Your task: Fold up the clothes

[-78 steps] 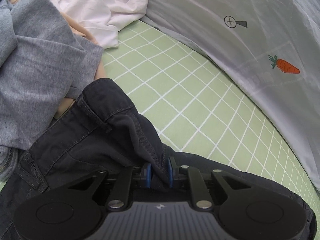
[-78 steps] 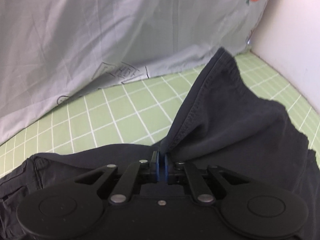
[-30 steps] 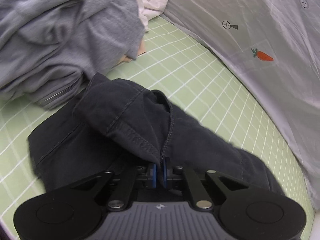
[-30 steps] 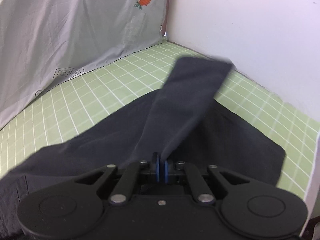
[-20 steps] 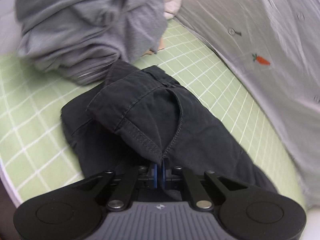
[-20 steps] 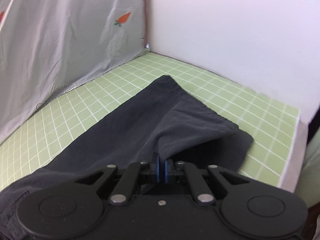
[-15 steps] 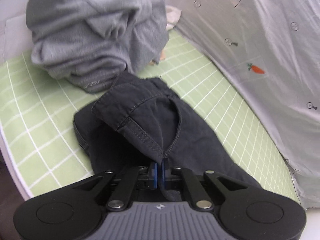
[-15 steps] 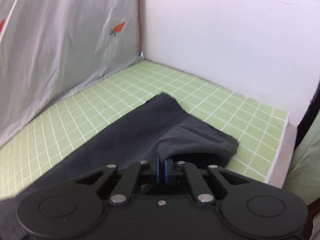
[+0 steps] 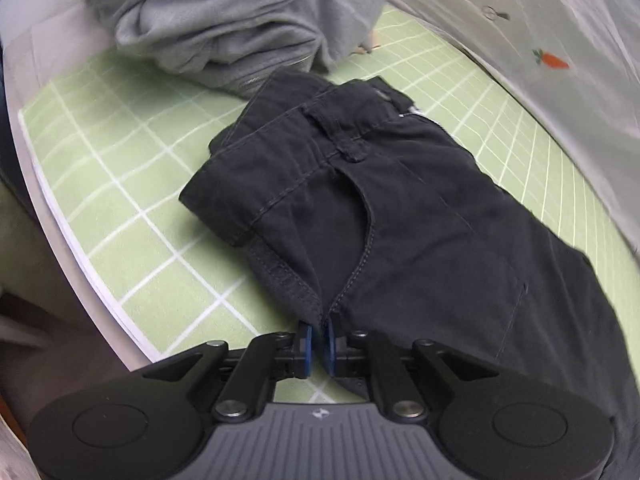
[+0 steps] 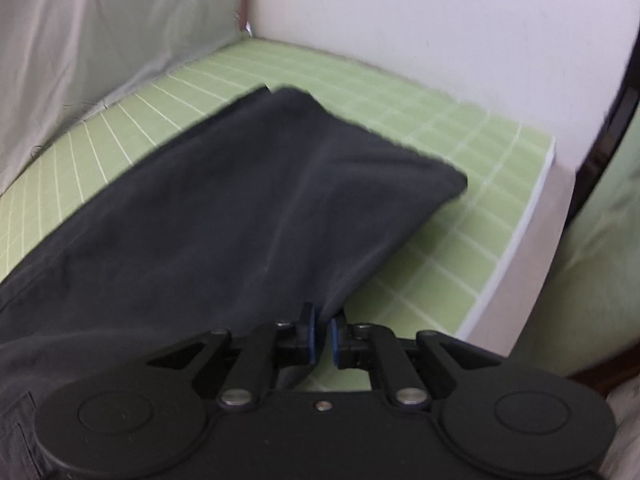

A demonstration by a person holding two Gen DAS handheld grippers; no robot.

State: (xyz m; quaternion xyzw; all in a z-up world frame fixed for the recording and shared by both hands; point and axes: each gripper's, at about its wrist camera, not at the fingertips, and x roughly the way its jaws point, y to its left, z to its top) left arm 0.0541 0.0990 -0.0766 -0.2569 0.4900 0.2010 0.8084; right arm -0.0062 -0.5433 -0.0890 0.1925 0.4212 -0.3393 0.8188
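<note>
One pair of dark trousers (image 9: 400, 208) lying folded on green grid mat (image 9: 120, 168) | left gripper (image 9: 315, 342), right gripper (image 10: 321, 338): jaws just easing apart, hem slipping between | left view alone showing one grey garment heap (image 9: 232, 16) beyond the trousers

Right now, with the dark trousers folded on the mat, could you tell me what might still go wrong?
The left hand-held gripper has just been opening, yet the dark trousers still have their edge between its pads, so pulling away may drag the fold open. The trousers' waistband touches the grey garment pile, which could snag.
</note>
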